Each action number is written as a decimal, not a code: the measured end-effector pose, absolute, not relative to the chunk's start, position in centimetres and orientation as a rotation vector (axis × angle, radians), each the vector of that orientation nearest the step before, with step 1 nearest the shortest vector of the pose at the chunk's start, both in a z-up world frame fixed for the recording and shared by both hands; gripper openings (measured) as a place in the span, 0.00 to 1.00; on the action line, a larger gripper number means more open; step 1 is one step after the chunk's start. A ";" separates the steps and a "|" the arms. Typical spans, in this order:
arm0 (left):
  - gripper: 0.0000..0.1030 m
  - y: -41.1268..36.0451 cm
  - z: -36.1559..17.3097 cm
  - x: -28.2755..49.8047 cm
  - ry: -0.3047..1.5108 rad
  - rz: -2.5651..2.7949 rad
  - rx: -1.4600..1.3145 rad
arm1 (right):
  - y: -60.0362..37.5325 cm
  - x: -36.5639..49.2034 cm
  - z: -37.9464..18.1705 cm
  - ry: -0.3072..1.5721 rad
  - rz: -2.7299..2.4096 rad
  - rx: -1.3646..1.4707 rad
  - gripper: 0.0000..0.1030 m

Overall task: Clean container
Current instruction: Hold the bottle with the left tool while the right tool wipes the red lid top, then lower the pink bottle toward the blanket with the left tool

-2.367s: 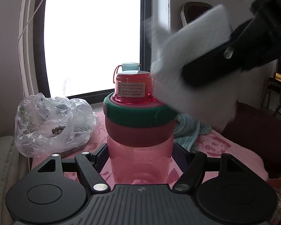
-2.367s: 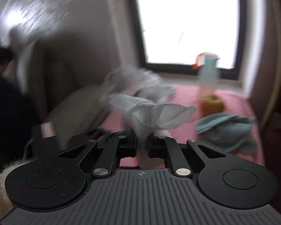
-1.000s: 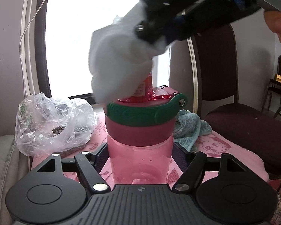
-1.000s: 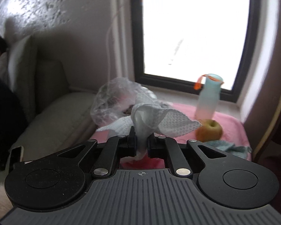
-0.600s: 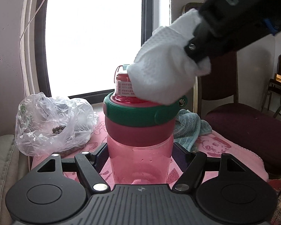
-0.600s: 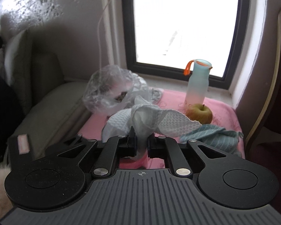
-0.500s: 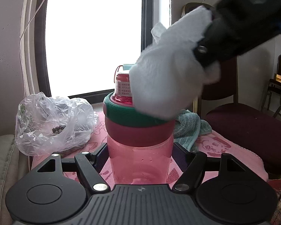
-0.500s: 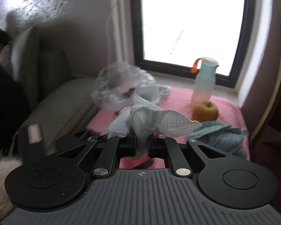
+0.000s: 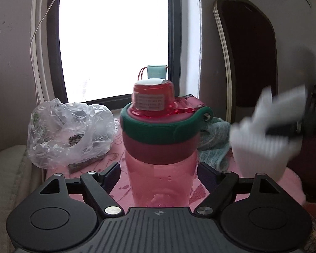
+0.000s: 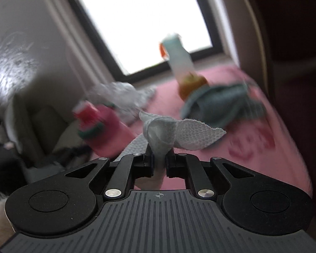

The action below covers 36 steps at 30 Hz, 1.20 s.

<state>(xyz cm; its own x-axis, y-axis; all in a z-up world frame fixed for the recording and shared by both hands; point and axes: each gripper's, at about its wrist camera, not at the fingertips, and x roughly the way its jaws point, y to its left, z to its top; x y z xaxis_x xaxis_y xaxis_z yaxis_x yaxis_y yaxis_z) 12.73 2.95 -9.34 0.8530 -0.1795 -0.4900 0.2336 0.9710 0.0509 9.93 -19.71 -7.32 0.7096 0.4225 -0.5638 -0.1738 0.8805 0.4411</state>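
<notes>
A pink bottle (image 9: 161, 168) with a green-rimmed flip lid stands upright between the fingers of my left gripper (image 9: 159, 174), which is shut on its body. In the right wrist view the same bottle (image 10: 103, 128) appears blurred at the left, tilted by the camera angle. My right gripper (image 10: 159, 164) is shut on a white cloth (image 10: 179, 133). Seen from the left wrist, that cloth (image 9: 261, 139) is a blur to the right of the bottle, apart from it and lower than the lid.
A clear plastic bag (image 9: 69, 132) lies left of the bottle on the pink tablecloth (image 10: 263, 147). A teal towel (image 10: 223, 105), an apple (image 10: 191, 85) and a pale teal bottle (image 10: 179, 57) sit near the window. A dark chair (image 9: 248, 63) stands at the right.
My right gripper has swung the white cloth off the bottle's lid, down and away to the right. The left gripper and bottle have stayed put.
</notes>
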 end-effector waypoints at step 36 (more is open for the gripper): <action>0.73 14.3 -11.8 12.7 0.498 0.072 -0.737 | -15.4 19.0 -18.0 0.755 0.487 0.839 0.11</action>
